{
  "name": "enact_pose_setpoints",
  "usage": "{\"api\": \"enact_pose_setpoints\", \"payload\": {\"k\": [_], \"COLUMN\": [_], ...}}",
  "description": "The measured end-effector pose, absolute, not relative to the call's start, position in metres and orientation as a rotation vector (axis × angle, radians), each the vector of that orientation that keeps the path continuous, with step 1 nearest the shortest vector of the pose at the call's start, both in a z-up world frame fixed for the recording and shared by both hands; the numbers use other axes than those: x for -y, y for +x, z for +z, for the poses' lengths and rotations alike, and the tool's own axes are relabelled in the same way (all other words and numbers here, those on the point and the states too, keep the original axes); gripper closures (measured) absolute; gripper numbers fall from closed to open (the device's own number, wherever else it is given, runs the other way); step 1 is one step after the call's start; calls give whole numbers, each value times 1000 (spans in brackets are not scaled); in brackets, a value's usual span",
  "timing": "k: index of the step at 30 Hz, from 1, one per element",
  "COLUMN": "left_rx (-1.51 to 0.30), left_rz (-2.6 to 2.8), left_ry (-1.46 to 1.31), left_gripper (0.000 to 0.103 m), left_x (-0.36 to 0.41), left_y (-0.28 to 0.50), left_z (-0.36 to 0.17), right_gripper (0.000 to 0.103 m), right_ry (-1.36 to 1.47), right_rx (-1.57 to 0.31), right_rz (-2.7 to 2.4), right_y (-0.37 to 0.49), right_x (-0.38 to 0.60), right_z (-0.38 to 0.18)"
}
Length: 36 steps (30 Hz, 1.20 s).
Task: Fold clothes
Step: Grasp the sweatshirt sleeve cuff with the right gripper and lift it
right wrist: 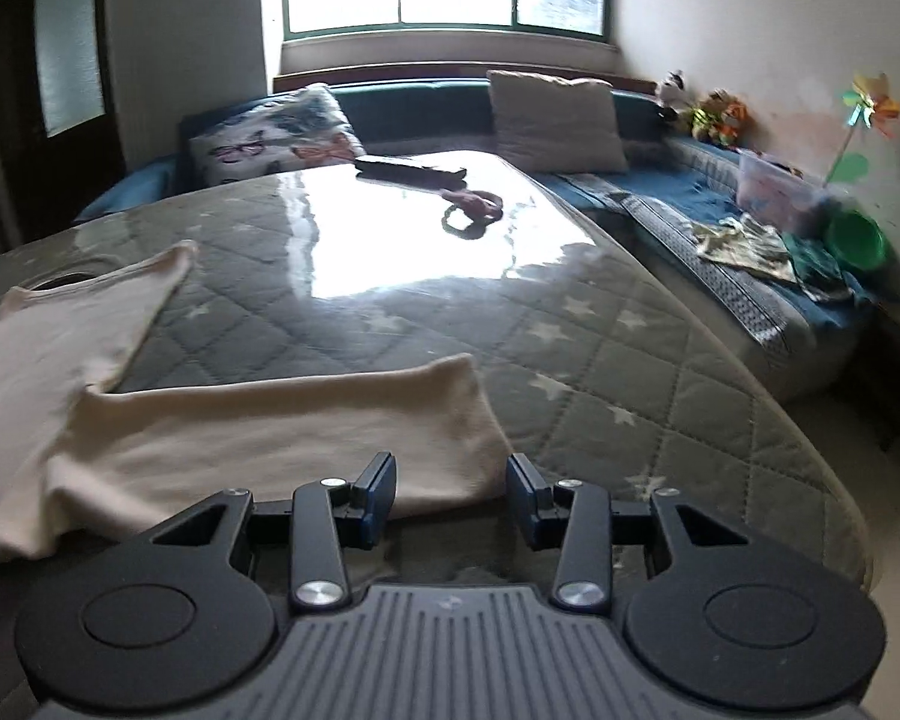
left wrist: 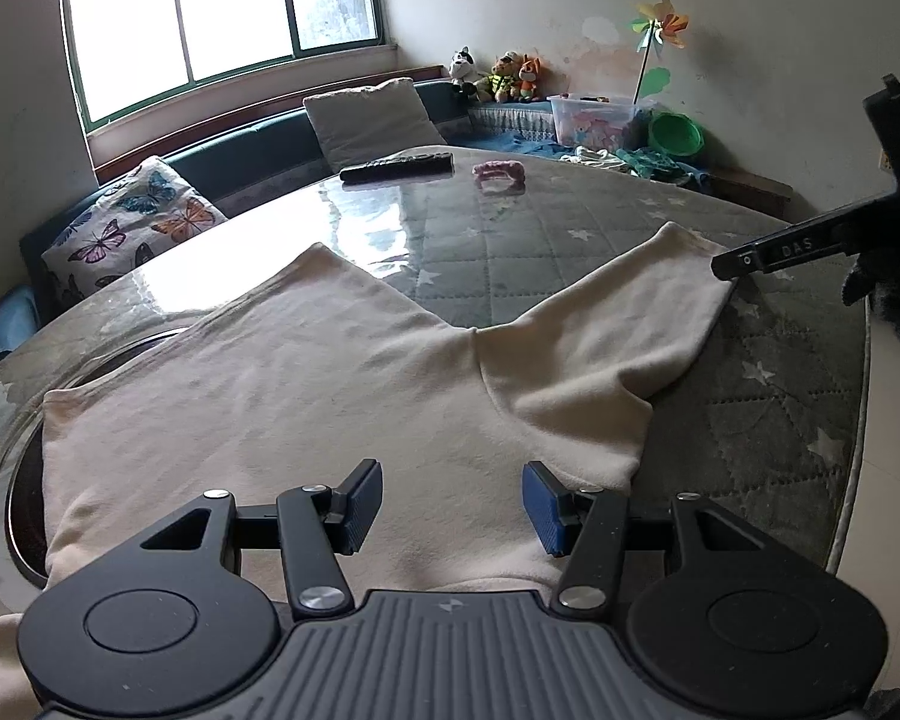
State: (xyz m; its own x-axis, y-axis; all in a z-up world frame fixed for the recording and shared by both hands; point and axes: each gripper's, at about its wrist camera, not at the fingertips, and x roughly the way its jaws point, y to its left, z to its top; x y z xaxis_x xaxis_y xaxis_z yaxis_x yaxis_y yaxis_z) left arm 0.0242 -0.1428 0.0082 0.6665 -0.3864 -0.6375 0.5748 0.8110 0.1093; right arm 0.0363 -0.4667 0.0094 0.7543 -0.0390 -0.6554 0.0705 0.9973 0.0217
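Note:
A cream garment with two legs, like shorts, [left wrist: 306,378] lies spread flat on the round table [left wrist: 750,420]. My left gripper [left wrist: 453,501] is open and empty, just above the garment's near part. In the right wrist view the garment [right wrist: 282,432] lies with one leg end near me. My right gripper [right wrist: 450,495] is open and empty, at the near edge of that leg end. The right gripper also shows in the left wrist view [left wrist: 780,252], at the tip of the right leg.
A black remote [left wrist: 397,167] and a pink hair band [left wrist: 498,173] lie at the table's far side. A sofa with a butterfly pillow [left wrist: 132,222] and a white pillow [left wrist: 372,120] runs behind. Plush toys [left wrist: 498,77], a plastic box [left wrist: 594,117] and a green bowl [left wrist: 677,135] stand at the right.

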Motion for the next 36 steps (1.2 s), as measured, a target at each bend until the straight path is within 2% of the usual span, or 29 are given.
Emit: {"api": "enact_pose_setpoints", "payload": {"k": [3, 6, 8, 18, 27, 36], "left_rx": [-644, -648, -649, -646, -638, -621], "left_rz": [-553, -554, -555, -565, -567, -571], "left_ry": [318, 322, 325, 345, 346, 348], "left_gripper": [48, 48, 48, 48, 48, 48], "left_x": [144, 146, 147, 150, 149, 157], "left_y": [26, 26, 26, 26, 26, 28], "left_z": [7, 6, 5, 3, 6, 8], "right_gripper": [63, 70, 93, 95, 95, 95], "right_ry": [70, 97, 97, 18, 75, 105], "right_rx": [-717, -715, -712, -624, -693, -637], "right_rz": [-88, -87, -81, -58, -55, -27], "right_y": [38, 40, 40, 70, 83, 76], "right_x": [473, 473, 473, 473, 476, 479], "right_z": [6, 5, 7, 39, 14, 41]}}
